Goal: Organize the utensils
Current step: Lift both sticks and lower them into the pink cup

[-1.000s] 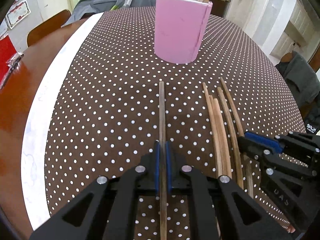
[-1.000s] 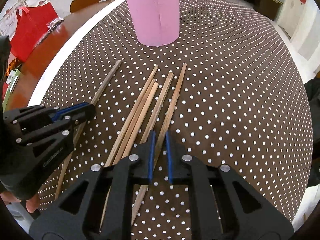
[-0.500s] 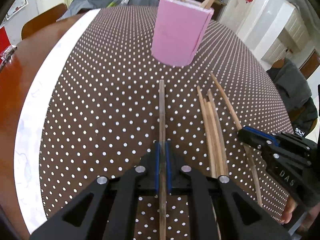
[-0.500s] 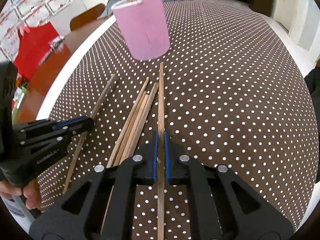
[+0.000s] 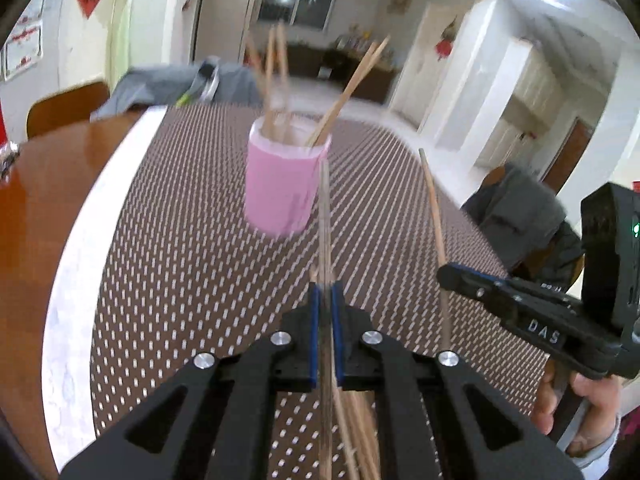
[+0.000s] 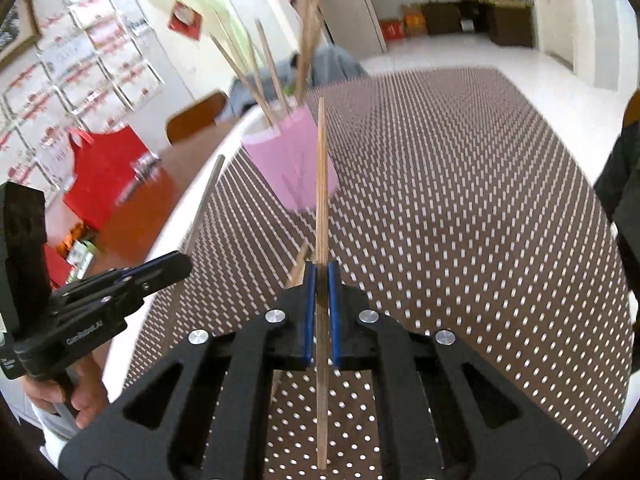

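Observation:
A pink cup (image 5: 286, 184) (image 6: 292, 164) with several chopsticks standing in it sits on the brown dotted tablecloth (image 5: 192, 264). My left gripper (image 5: 325, 300) is shut on a dark chopstick (image 5: 325, 220), held off the table and pointing toward the cup. My right gripper (image 6: 320, 276) is shut on a light chopstick (image 6: 321, 180), also raised and aimed at the cup. Each gripper shows in the other's view: the right gripper (image 5: 452, 276) with its light chopstick (image 5: 434, 216), the left gripper (image 6: 176, 264) with its dark chopstick (image 6: 208, 192). Several loose chopsticks (image 5: 356, 432) lie on the cloth below.
A white strip (image 5: 80, 240) borders the cloth on the left, with bare wooden table (image 5: 40, 184) beyond. A red bag (image 6: 100, 168) stands on that side. A wooden chair (image 6: 196, 116) is behind the table and a grey jacket (image 5: 520, 216) hangs on the right.
Both grippers have risen and tipped upward, each lifting its chopstick off the cloth. The right gripper closed on the light chopstick. The remaining chopsticks stay on the table.

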The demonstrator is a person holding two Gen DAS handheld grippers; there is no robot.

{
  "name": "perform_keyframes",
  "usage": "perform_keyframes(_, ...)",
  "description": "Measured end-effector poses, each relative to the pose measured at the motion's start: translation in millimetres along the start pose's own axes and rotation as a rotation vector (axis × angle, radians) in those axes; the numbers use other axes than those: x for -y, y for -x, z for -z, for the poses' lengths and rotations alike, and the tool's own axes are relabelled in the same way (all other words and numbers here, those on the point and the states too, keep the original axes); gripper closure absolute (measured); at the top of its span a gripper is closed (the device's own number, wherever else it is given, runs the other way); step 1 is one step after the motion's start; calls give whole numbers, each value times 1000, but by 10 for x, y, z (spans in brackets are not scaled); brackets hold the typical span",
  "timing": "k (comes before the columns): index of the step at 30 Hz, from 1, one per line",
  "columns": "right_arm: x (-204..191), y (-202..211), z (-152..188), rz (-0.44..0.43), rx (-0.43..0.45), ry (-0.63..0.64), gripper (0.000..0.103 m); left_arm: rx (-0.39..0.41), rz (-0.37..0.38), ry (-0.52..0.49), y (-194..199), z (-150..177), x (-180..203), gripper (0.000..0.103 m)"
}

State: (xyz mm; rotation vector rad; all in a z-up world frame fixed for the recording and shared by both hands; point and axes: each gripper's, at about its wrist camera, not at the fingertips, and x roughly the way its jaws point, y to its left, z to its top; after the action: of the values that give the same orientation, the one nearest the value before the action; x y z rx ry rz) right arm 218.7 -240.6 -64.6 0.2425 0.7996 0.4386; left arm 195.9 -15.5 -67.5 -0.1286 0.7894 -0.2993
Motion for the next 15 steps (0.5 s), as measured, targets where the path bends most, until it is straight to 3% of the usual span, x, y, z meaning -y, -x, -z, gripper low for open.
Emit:
perform_keyframes(9,-256,332,-310,-65,168,48,96,264,-10,-89,222,-470,276,97)
perform_keyframes(15,-332,369,-584,-92,255,73,96,434,4,-91,306,-716,318,97)
